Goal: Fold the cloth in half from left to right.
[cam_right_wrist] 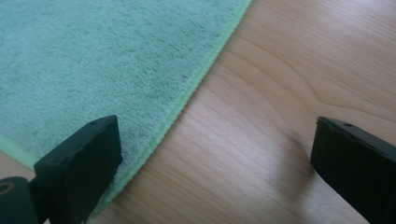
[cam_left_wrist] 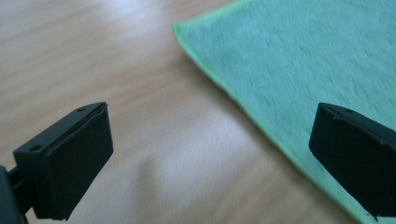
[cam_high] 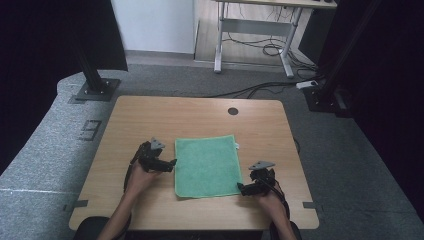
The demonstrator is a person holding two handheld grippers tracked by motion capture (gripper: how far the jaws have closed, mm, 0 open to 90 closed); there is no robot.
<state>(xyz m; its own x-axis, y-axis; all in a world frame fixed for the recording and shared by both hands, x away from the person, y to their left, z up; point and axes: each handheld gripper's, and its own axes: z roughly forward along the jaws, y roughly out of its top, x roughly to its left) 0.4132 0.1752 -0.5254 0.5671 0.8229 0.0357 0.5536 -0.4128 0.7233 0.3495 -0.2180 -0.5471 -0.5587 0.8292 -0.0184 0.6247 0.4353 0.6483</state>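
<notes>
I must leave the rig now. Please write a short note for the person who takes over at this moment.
Left gripper: open, empty, at the left edge of the green cloth.
Right gripper: open, empty, at the cloth's near right corner.
Cloth: lies flat and unfolded on the wooden table.
Done: both grippers are in place beside the cloth.
Left: grasping it; probably folding, though that is a guess.

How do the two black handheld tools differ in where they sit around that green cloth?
The left tool sits at the green terry cloth's left edge, about midway up; the right tool sits at its near right corner. Each straddles its edge. Both are open, holding nothing.
</notes>
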